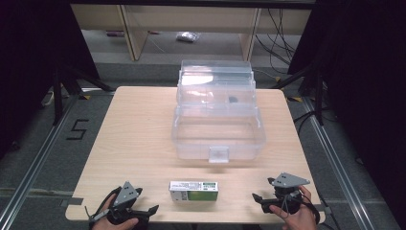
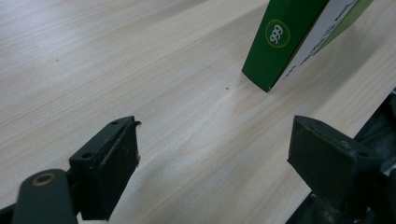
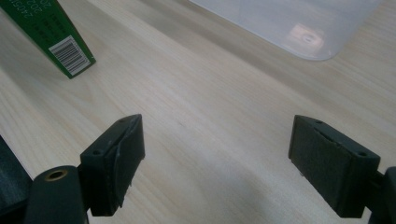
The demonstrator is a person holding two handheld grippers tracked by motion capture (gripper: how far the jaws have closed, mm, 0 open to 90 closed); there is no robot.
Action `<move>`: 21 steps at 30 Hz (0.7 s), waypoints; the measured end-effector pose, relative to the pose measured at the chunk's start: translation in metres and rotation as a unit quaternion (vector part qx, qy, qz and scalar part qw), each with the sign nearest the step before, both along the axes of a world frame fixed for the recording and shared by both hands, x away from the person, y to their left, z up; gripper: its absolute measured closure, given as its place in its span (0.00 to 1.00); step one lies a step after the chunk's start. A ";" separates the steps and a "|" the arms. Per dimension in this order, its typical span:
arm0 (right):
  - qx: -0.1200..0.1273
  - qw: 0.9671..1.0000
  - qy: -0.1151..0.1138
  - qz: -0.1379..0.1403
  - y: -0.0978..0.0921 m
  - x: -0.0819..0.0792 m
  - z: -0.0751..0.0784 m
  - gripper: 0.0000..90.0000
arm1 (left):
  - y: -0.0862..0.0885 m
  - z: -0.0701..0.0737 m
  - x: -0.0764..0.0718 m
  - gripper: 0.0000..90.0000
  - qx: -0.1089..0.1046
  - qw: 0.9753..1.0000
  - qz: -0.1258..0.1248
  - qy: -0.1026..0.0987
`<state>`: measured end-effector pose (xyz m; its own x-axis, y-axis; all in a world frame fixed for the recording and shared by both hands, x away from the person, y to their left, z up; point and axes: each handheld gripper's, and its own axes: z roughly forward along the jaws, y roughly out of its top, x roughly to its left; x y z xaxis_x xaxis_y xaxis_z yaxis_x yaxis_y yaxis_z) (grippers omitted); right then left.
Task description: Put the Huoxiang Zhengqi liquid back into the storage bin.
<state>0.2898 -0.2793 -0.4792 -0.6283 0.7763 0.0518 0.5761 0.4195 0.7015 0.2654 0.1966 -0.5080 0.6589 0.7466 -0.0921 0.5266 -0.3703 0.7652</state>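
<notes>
Risk, as a guess: the flat green-and-white cardboard box (image 1: 193, 190) lies low on the pale wooden surface (image 1: 139, 129), near edge centre, so a pinch from either side may skid it or push it off the near edge. The clear plastic storage bin (image 1: 218, 132) with its lid up (far of the box) could get bumped. Left hand-held gripper (image 1: 152, 210): jaws wide apart, holding nothing, left of the box. Right hand-held gripper (image 1: 257, 200): same, empty, right of it.

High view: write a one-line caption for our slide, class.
Open clear bin mid-table, green-and-white box before it, open left gripper and right gripper flanking the box.
</notes>
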 end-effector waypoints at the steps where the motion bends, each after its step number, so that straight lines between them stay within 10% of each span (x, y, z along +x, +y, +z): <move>1: -0.014 0.999 -0.029 0.020 -0.002 0.004 0.000 0.22 | 0.000 0.000 0.000 0.17 -0.002 1.000 0.003 0.002; 21: -0.047 0.996 -0.007 0.076 0.023 0.008 0.024 0.24 | 0.000 -0.001 0.001 0.17 0.004 1.000 0.004 0.007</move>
